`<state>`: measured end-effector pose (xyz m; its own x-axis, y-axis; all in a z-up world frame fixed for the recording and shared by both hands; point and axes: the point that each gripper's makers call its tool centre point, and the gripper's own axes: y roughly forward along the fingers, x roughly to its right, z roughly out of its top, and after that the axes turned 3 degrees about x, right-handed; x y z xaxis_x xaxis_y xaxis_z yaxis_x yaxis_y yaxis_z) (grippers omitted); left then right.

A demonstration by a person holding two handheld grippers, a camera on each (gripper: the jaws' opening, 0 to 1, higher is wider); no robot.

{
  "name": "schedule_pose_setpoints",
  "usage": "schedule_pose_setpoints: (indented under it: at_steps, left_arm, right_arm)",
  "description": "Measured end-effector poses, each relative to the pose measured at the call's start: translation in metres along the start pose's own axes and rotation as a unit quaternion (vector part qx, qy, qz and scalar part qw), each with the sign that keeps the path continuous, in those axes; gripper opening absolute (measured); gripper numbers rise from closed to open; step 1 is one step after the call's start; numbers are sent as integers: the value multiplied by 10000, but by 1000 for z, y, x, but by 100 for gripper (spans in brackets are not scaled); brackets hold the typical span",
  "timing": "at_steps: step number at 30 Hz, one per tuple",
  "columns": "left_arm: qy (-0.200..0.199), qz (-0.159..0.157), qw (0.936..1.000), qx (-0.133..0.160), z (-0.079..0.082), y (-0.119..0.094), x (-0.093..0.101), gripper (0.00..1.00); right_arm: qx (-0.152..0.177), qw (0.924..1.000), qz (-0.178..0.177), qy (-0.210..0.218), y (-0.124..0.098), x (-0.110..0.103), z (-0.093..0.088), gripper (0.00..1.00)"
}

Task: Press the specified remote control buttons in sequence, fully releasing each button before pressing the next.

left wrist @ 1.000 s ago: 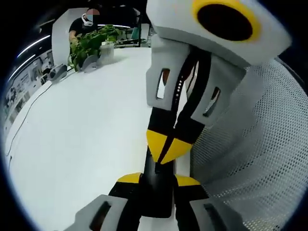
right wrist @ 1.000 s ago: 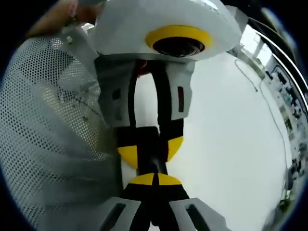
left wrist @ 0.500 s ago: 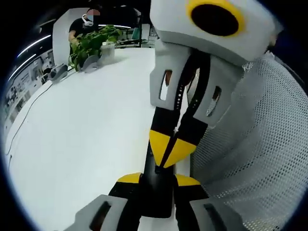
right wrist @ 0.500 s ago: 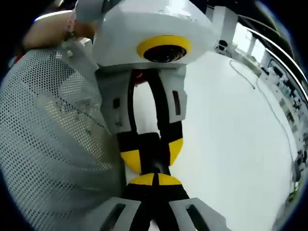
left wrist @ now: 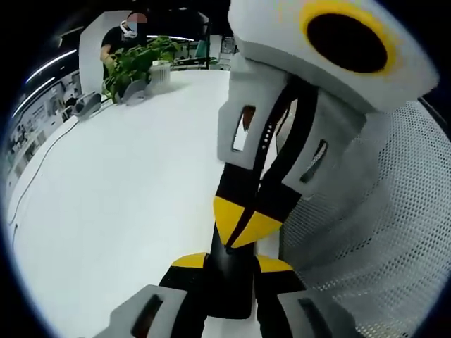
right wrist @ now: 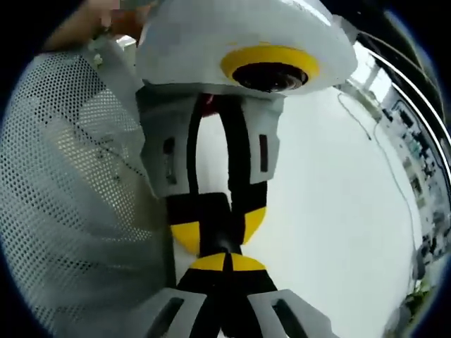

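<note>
Two pairs of tongs meet tip to tip over a white desk (left wrist: 127, 190). In the left gripper view, a leafy potted plant (left wrist: 134, 63) stands at the desk's far left edge, with a person (left wrist: 118, 36) behind it. Nearer the middle, the left tongs (left wrist: 231, 264) rise from the bottom, their yellow-tipped jaws set narrowly apart and clamped on either side of a slim black remote control (left wrist: 227, 285), which is held off the desk. The right tongs (left wrist: 243, 222) come down from the upper right, jaws pinched together, their yellow tips at the remote's upper face; whether they press a button cannot be told. To the right lies a white mesh panel (left wrist: 373, 232).

In the right gripper view, the mesh panel (right wrist: 70, 197) covers the left side. Beside it, the left tongs (right wrist: 217, 229) hang from the top, gripping the remote control (right wrist: 215, 211), and the right tongs (right wrist: 225, 263) rise closed beneath it. The bare desk (right wrist: 338, 211) spreads rightward.
</note>
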<state>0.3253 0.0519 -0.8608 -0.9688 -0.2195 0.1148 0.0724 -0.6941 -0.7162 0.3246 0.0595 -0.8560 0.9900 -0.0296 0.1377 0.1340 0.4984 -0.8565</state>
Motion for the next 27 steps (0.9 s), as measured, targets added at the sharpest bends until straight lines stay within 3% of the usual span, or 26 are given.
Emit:
schedule_pose_setpoints:
  at_steps: [6,11,17,21,27]
  left_arm:
    - [43,16,10000,-10,0,0,0,25]
    - [37,10,10000,-4,0,0,0,25]
    - [33,8,10000,-3,0,0,0,24]
    - [44,16,10000,-6,0,0,0,25]
    - [51,25,10000,-7,0,0,0,24]
  right_arm:
    - [345,9968,236,678,-3,2,0,0]
    - [304,9983,282,413,-5,-6,-1,0]
    - [203,9969,247,719,-3,-1,0,0]
    - [0,9981,190,592,-1,-3,0,0]
    - [-22,9941,257,1053,-2,1,-2,0]
